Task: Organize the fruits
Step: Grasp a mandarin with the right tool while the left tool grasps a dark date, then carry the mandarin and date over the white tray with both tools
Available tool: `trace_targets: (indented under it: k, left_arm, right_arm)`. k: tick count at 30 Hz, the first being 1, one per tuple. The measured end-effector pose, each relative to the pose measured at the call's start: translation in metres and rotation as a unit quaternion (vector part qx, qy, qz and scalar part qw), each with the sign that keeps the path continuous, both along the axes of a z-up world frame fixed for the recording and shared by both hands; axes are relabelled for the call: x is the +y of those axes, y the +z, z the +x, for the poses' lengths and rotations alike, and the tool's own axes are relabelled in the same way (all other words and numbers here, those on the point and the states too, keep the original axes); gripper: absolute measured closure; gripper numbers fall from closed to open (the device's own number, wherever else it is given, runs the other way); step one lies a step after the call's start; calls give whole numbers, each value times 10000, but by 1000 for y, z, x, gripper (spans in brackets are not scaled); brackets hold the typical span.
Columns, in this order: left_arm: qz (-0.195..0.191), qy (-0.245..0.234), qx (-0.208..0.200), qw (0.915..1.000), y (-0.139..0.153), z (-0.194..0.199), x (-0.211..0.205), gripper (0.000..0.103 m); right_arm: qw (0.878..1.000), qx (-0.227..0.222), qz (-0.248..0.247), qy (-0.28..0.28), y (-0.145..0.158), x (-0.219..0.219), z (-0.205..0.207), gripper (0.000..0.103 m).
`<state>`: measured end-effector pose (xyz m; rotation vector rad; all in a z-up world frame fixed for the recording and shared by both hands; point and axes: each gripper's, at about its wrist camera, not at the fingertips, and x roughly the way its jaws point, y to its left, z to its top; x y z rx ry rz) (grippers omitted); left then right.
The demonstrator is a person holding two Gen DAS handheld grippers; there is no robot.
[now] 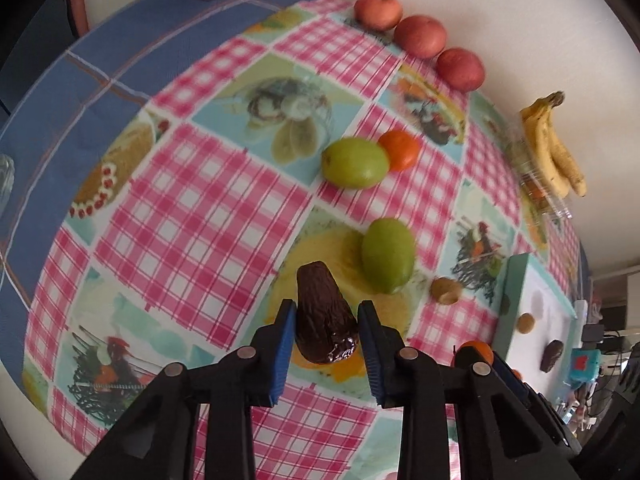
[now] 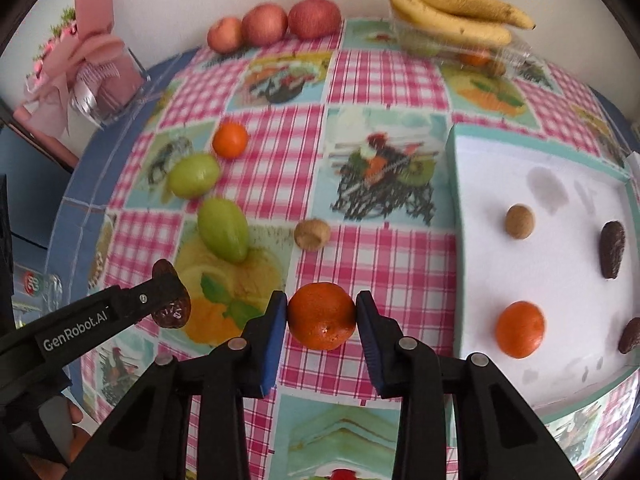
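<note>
Your left gripper (image 1: 326, 322) points forward over the table, its blue pads clamped on a dark brown fruit (image 1: 325, 320). Your right gripper (image 2: 321, 320) sits level beside it, pads closed against an orange (image 2: 322, 316). Below lies a checked tablecloth (image 2: 372, 256). A white tray (image 2: 568, 280) on the right holds more fruit. Apples (image 2: 276, 24) and bananas (image 2: 452, 12) line the wall.

Left gripper (image 1: 326, 334) clamped on a dark avocado (image 1: 325, 320) above the checked tablecloth (image 1: 208, 216). Two green fruits (image 1: 387, 255) and an orange (image 1: 400, 150) just beyond; three apples (image 1: 420, 36) and bananas (image 1: 554, 146) far right by the wall.
</note>
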<state>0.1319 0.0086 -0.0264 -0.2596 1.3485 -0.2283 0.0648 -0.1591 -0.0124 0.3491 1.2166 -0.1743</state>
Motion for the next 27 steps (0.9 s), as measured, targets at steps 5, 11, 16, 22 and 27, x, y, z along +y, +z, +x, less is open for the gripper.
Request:
trace_targets:
  k: [5,11,16,22,27]
  left_arm:
    - [-139,-10,-266,9995,21,-1,-3,69]
    - [-252,-14,-456,9986,37,-4,-7,69]
    - [-365,-14,-572,9977,48,-8,-12,69]
    - [-448,-80,-681,9966,58,-14,-24,69]
    - [-495,-168,-702,9962,62,-20,-37,69]
  right_arm:
    - [9997,-223,-45,-97,19,-9,-5,66]
    - [9989,-392,-143,-231,34,-22,-12,66]
    - [9985,-436,-143,-305,38,-33,-19,66]
    - [9977,-450,-151,-478,41,-51,-27,66]
    - [9962,-439,-102,-739,42,-74,-36,66]
